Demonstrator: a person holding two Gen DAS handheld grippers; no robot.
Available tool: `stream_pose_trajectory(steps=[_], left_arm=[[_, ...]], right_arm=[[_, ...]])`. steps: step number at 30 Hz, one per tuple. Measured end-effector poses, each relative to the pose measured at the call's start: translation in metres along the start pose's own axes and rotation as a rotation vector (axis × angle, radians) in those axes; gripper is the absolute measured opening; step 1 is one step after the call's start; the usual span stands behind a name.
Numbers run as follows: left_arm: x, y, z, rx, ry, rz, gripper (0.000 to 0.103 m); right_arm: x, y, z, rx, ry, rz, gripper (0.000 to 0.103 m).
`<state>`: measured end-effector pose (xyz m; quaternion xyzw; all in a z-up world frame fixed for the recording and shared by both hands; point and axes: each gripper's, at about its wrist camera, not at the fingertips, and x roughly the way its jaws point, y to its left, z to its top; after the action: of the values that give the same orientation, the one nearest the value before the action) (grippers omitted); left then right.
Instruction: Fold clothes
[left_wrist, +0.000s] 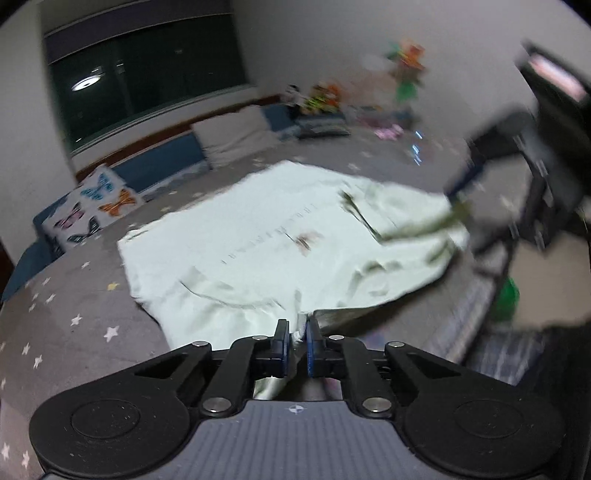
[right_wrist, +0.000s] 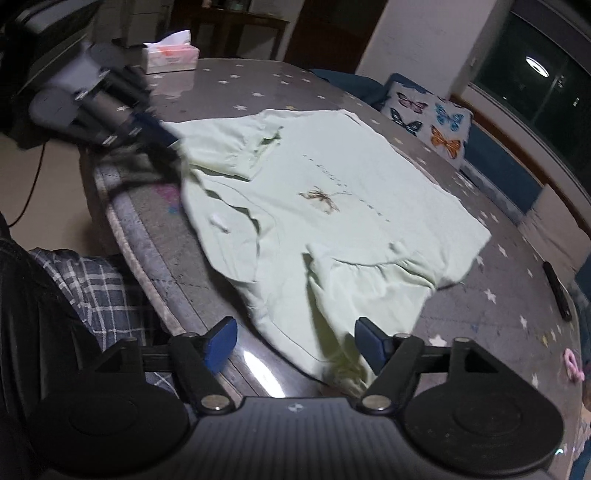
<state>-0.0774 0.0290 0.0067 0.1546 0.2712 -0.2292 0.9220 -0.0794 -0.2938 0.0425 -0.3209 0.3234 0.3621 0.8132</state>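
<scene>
A pale green T-shirt (right_wrist: 332, 206) with a small brown print lies spread on a grey star-patterned table (right_wrist: 498, 314); it also shows in the left wrist view (left_wrist: 266, 243). My left gripper (left_wrist: 297, 328) is shut on the shirt's near edge, the cloth pinched between its blue pads. In the right wrist view the left gripper (right_wrist: 162, 136) holds the shirt's far left sleeve. My right gripper (right_wrist: 295, 339) is open, its jaws wide apart over the shirt's near sleeve, close above the table edge. In the left wrist view the right gripper (left_wrist: 458, 188) is blurred at the shirt's far right.
A tissue box (right_wrist: 170, 55) stands at the table's far end. A dark remote (right_wrist: 557, 291) and a pink hair tie (right_wrist: 572, 363) lie at the right. Butterfly cushions (right_wrist: 428, 114) and a blue bench run along the window wall. Plaid cloth (right_wrist: 96, 280) hangs below the table's left edge.
</scene>
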Motion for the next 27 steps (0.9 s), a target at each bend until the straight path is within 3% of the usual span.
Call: stream_pose_trajectory(steps=[6,9,11,13,16,19,23,26,27], left_arm=[[0.000,0.016,0.022,-0.079,-0.053,0.000,0.009],[0.000,0.020,0.026,-0.089,-0.058,0.000,0.009],[0.000,0.021,0.024,-0.093,-0.047,-0.002,0.009],[-0.002,0.019,0.020,-0.087,-0.032,-0.012,0.009],[-0.005,0.013,0.012,-0.064,-0.008,-0.024,0.010],[-0.011,0.004,0.002,-0.029,0.010,-0.009,0.014],[-0.017,-0.006,-0.011,0.014,0.024,0.038,0.045],[-0.021,-0.012,-0.019,0.054,0.024,0.061,0.050],[-0.021,-0.014,-0.021,0.070,0.027,0.064,0.056]], right_arm=[[0.017,-0.004,0.000,0.030,-0.017,-0.017,0.071],[0.021,-0.008,-0.001,0.054,-0.028,-0.024,0.063],[0.022,-0.009,-0.002,0.060,-0.031,-0.039,0.048],[0.024,-0.012,-0.005,0.073,-0.030,-0.062,0.042],[0.026,-0.019,-0.007,0.117,-0.023,-0.067,0.016],[0.022,-0.022,-0.005,0.131,-0.038,-0.060,0.007],[0.015,-0.028,0.003,0.162,-0.068,-0.053,0.004],[0.009,-0.037,0.012,0.203,-0.093,-0.049,0.004],[0.007,-0.039,0.015,0.214,-0.098,-0.049,0.004]])
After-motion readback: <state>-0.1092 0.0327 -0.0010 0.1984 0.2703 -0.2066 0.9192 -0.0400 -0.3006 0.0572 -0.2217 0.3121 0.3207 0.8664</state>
